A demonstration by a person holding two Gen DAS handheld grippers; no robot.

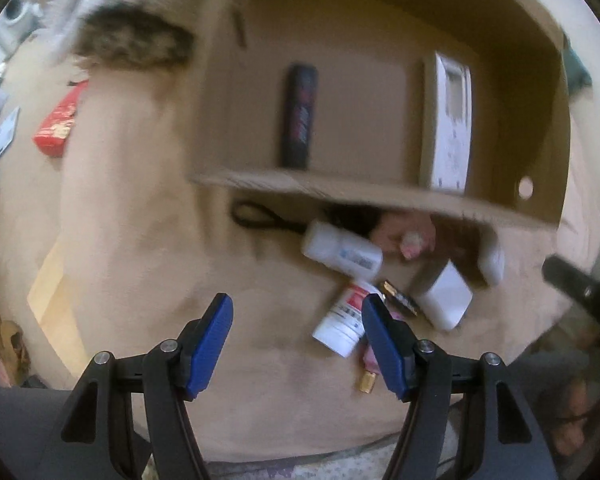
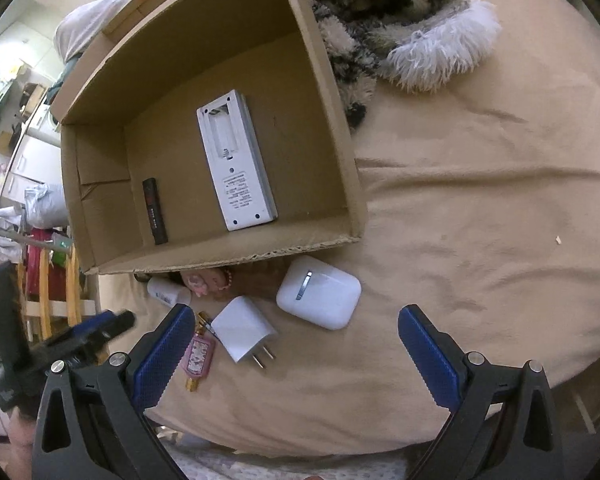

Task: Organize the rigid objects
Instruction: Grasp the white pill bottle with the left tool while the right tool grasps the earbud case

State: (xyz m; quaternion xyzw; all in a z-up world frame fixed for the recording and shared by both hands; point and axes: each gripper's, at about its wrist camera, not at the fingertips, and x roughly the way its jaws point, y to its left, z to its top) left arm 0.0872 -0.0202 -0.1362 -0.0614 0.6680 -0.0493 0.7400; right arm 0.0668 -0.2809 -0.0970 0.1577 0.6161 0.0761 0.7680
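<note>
Right gripper (image 2: 292,352), jaws wide and empty, hangs just near of the white charger plug (image 2: 242,328); its prongs point near-right, and the cardboard box (image 2: 332,152) lies beyond it.

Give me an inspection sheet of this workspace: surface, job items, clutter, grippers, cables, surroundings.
Surface: tan bedcover, wrinkled.
Job's things: cardboard box holding white remote and black tube; outside it, earbud case, charger plug, pink keychain, white bottle, red-labelled bottle.
Clutter: furry fabric, red packet.
Grippers: left gripper and right gripper open, empty.
Cables: black cord loop.
Surroundings: cluttered shelves.
</note>
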